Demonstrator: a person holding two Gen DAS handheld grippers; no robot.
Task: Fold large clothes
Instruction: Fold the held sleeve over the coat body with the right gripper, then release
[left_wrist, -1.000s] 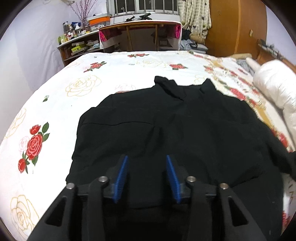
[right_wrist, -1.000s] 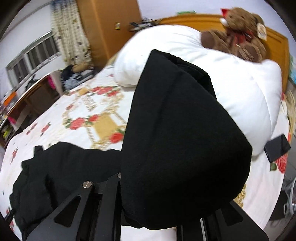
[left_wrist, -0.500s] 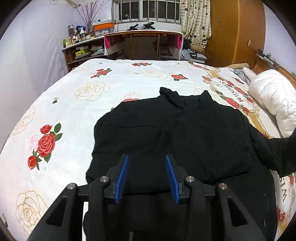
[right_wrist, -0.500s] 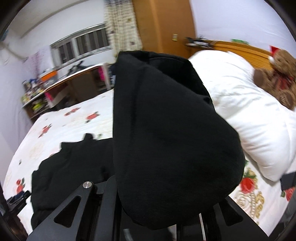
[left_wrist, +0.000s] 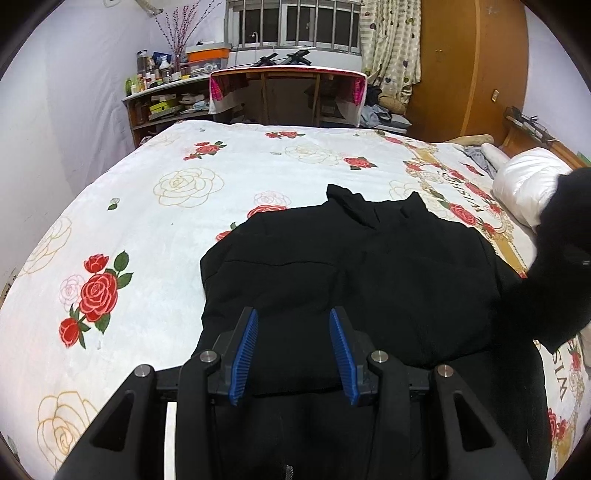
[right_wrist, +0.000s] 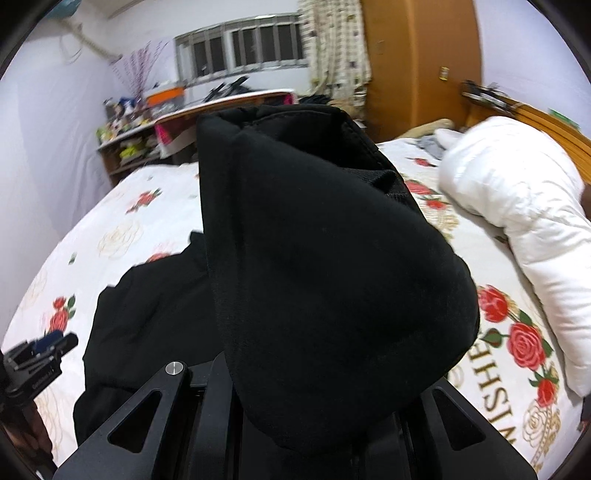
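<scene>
A large black garment (left_wrist: 354, 280) lies spread on the rose-print bedsheet (left_wrist: 147, 221), collar toward the far side. My left gripper (left_wrist: 293, 350) hovers over the garment's near hem, blue pads apart with nothing pressed between them. My right gripper (right_wrist: 306, 398) is shut on a bunched black sleeve (right_wrist: 317, 266), which drapes over its fingers and hides them. In the left wrist view that lifted sleeve (left_wrist: 561, 266) hangs at the right edge, above the garment's right side. The left gripper (right_wrist: 40, 350) shows at the left edge of the right wrist view.
A rolled white duvet (right_wrist: 517, 206) lies along the headboard side on the right. Beyond the bed's far edge stand a desk (left_wrist: 288, 92), a cluttered shelf (left_wrist: 162, 103) and a wooden wardrobe (left_wrist: 461, 62). Bare sheet lies left of the garment.
The right gripper has swung left with the sleeve, turning from the duvet and teddy bear toward the garment's body. The left gripper has drawn back and risen slightly, still open.
</scene>
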